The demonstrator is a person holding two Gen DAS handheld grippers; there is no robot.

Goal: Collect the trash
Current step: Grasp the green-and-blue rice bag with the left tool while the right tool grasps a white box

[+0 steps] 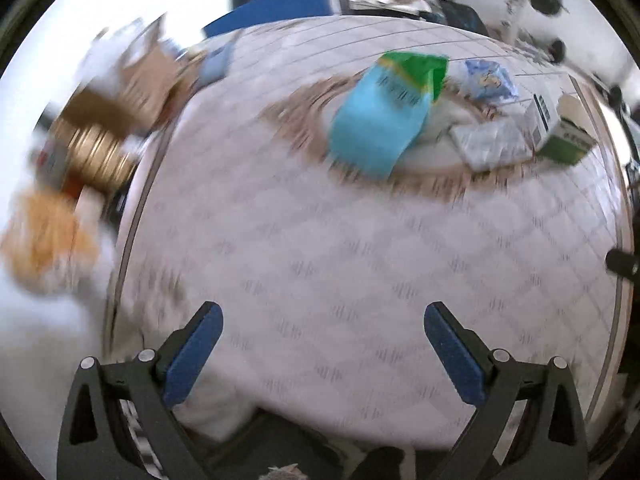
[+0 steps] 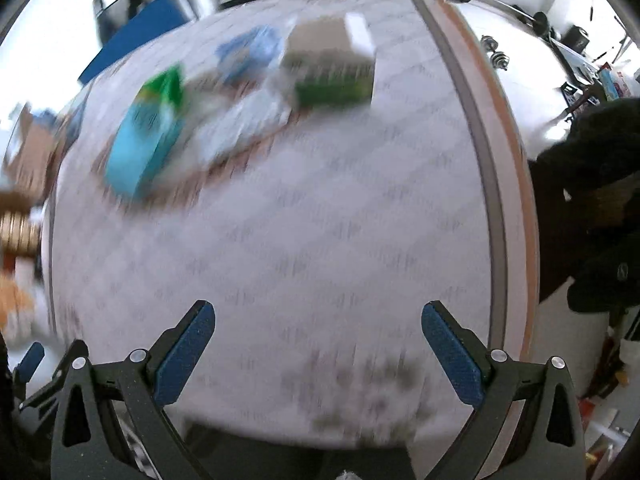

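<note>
Both views are motion-blurred. A pile of trash lies on the far part of a white quilted mattress [image 1: 320, 248]: a light-blue and green bag [image 1: 384, 120], a blue-white wrapper [image 1: 490, 80], a clear plastic packet [image 1: 496, 144] and a green-white carton [image 1: 560, 128]. In the right wrist view the same bag [image 2: 148, 140], wrapper [image 2: 248, 52], packet [image 2: 244, 124] and carton [image 2: 332, 68] show. My left gripper [image 1: 323, 312] is open and empty, well short of the pile. My right gripper [image 2: 318, 312] is open and empty, also short of it.
The trash rests on a brown patterned patch [image 1: 304, 120]. Cardboard boxes [image 1: 144, 76] and clutter stand left of the mattress. A blue panel [image 1: 272, 8] stands behind. The mattress edge [image 2: 492, 184] runs down the right, with a dark garment [image 2: 592, 208] and dumbbells [image 2: 496, 54] beyond.
</note>
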